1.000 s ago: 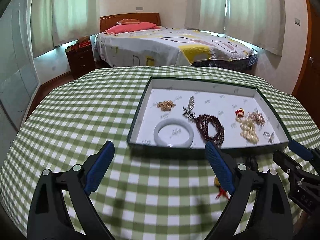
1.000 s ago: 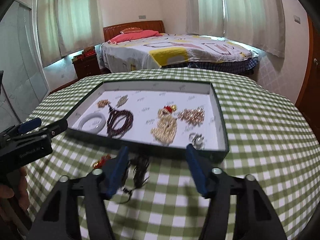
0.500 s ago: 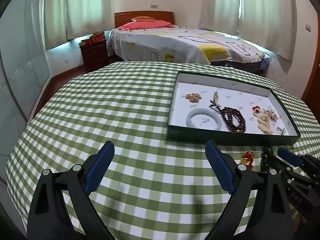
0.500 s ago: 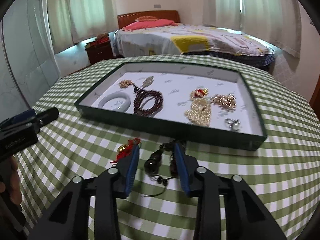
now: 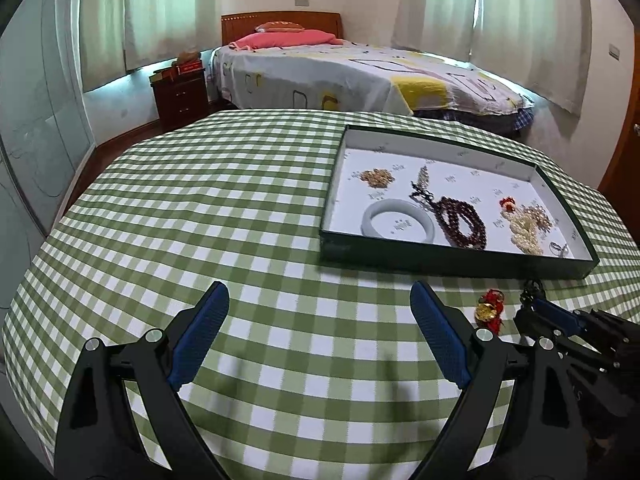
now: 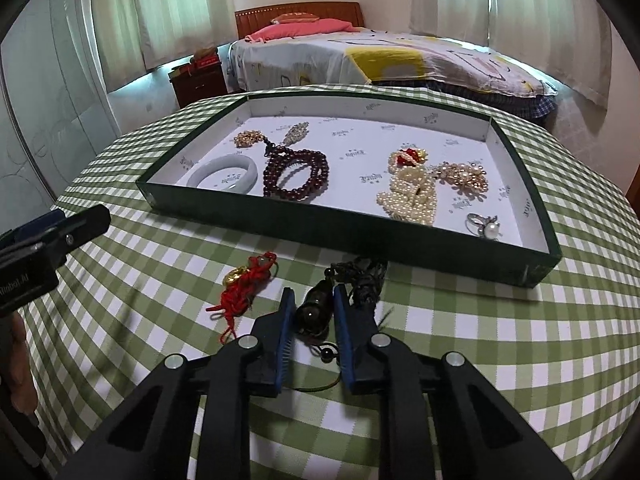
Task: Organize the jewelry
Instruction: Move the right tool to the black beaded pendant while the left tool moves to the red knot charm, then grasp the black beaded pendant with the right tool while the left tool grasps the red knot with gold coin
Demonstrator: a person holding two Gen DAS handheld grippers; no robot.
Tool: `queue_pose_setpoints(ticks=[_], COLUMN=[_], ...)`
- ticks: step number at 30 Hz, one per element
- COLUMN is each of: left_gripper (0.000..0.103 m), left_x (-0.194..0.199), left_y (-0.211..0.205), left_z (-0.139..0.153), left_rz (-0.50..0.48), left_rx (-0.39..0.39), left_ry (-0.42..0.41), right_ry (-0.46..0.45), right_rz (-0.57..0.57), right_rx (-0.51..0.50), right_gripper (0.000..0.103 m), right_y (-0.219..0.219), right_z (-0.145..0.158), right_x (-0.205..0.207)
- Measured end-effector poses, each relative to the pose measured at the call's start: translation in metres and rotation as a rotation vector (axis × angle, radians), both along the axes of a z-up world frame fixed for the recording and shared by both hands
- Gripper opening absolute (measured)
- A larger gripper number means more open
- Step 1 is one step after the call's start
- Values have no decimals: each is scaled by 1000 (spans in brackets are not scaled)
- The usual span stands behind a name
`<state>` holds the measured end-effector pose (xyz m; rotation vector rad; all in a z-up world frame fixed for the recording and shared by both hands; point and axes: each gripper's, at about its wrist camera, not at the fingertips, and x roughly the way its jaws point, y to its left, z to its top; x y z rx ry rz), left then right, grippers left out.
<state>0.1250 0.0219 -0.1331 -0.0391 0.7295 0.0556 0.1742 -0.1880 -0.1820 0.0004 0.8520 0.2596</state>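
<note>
Right gripper [image 6: 313, 303] closing on dark bead pendant [image 6: 316, 307] on counter [image 6: 480, 340], red-cord charm [image 6: 246, 280] at its ten o'clock, left gripper [image 5: 320, 322] wide, empty, jewelry tray [image 6: 360, 224] at twelve.

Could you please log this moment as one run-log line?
right gripper: jaws closing around dark beaded pendant on checked tablecloth | left gripper: open, empty | red corded gold charm: outside green tray

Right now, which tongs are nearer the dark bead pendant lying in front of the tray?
Right. The right tongs are closing around the dark bead pendant; the left tongs stand open over bare tablecloth, well off to its left.
</note>
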Motion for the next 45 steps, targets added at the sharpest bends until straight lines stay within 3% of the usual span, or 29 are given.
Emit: queue_pose_setpoints(ticks=[23, 31, 37, 42, 45], left_gripper=[89, 75, 57, 26, 21], left_x=[3, 17, 24, 23, 23], left_y=[-75, -92, -99, -102, -100], left_z=[-17, -31, -39, -39, -39], left_rz=[-190, -231, -257, -285, -290], left_rx=[-27, -48, -52, -49, -65], left_ry=[52, 107, 138, 128, 126], right_ry=[-49, -42, -39, -33, -32], right_rz=[-103, -118, -120, -122, -121], right_rx=[18, 45, 56, 60, 60], right_gripper=[21, 21, 21, 21, 21], right_y=[-59, -71, -74, -74, -73], right_z=[16, 13, 12, 10, 9], right_x=[-18, -19, -20, -19, -20])
